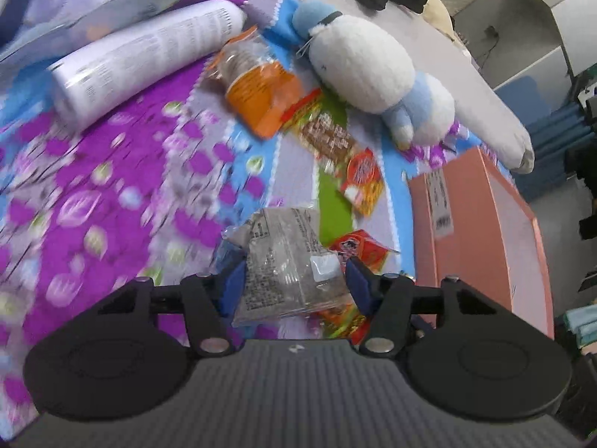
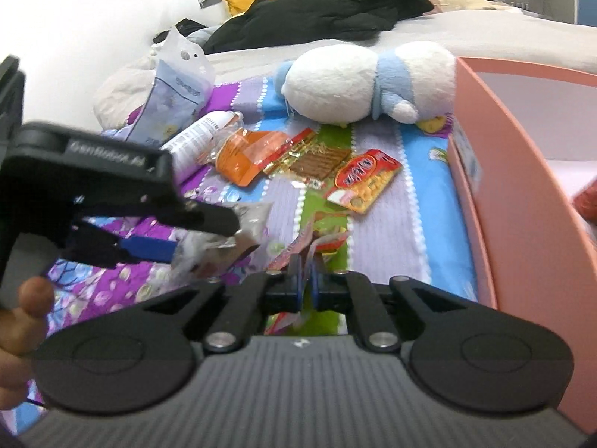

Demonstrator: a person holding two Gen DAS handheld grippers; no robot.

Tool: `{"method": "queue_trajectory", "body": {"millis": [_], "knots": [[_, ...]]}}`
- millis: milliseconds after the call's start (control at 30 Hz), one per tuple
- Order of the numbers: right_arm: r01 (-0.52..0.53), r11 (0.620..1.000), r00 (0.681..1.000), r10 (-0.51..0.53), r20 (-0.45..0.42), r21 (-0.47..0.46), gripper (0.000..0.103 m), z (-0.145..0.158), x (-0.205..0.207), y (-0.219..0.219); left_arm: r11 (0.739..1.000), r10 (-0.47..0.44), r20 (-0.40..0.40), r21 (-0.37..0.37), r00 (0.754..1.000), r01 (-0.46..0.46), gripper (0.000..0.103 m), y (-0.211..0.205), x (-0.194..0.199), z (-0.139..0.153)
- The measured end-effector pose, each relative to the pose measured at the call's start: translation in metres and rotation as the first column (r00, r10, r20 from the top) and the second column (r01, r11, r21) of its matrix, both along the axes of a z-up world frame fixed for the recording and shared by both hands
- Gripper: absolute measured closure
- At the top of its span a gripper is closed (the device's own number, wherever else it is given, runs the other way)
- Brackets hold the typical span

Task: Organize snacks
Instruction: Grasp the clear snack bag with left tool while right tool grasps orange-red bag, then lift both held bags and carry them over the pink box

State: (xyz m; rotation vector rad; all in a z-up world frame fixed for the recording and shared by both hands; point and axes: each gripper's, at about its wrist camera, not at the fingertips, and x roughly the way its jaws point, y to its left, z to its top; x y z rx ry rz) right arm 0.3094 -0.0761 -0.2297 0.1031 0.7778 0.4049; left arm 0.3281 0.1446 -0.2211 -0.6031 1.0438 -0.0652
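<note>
Pink box [image 1: 481,224] stands at the right edge of the quilt [image 1: 93,194], just beside both claws, and what little of its inside shows holds something red [image 2: 585,201]. Left claw [image 1: 294,283] grasps a clear packet [image 1: 287,261] across its width, long axis pointing away from the claw. Right claw [image 2: 306,285], nearer the box, is clenched on a red wrapper [image 2: 317,242]. Three more snacks lie mid-quilt: orange pack [image 1: 261,93], brown bar [image 1: 328,134], red-yellow pack [image 1: 363,179].
</note>
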Motion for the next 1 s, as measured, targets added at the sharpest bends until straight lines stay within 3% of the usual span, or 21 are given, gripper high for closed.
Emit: {"method": "queue_trajectory", "body": {"millis": [200,500,567,867,933,967,1000], "knots": [[0.015,1.0,1.0,-0.015,-0.007,0.003,0.095,0.012,-0.046,-0.01,1.0,0.005,-0.006,0.013,1.0,-0.005,0.041,-0.007,-0.061,0.005],[0.022,1.0,1.0,-0.022,-0.016,0.007,0.095,0.019,-0.114,-0.031,0.991,-0.025,0.005,0.132,1.0,0.024,0.043,-0.03,-0.141,0.009],[0.025,1.0,0.999,-0.025,-0.025,-0.001,0.095,0.016,-0.13,-0.037,0.983,-0.033,-0.002,0.181,0.999,0.033,0.043,-0.037,-0.151,0.006],[0.04,0.999,0.995,-0.04,-0.096,-0.001,0.091,-0.004,-0.167,-0.06,0.976,-0.008,-0.025,0.217,1.0,0.013,0.042,-0.05,-0.178,-0.005],[0.047,0.999,0.993,-0.048,-0.107,-0.015,0.08,-0.006,-0.17,-0.063,0.975,0.003,-0.028,0.222,1.0,0.003,0.041,-0.052,-0.181,-0.005],[0.05,0.998,0.993,-0.052,-0.11,-0.024,0.07,-0.006,-0.172,-0.064,0.973,0.01,-0.029,0.229,1.0,-0.003,0.04,-0.052,-0.182,-0.004],[0.051,0.998,0.993,-0.054,-0.102,-0.028,0.052,-0.007,-0.174,-0.066,0.972,0.015,-0.031,0.236,0.999,-0.007,0.037,-0.053,-0.181,-0.004]]}}
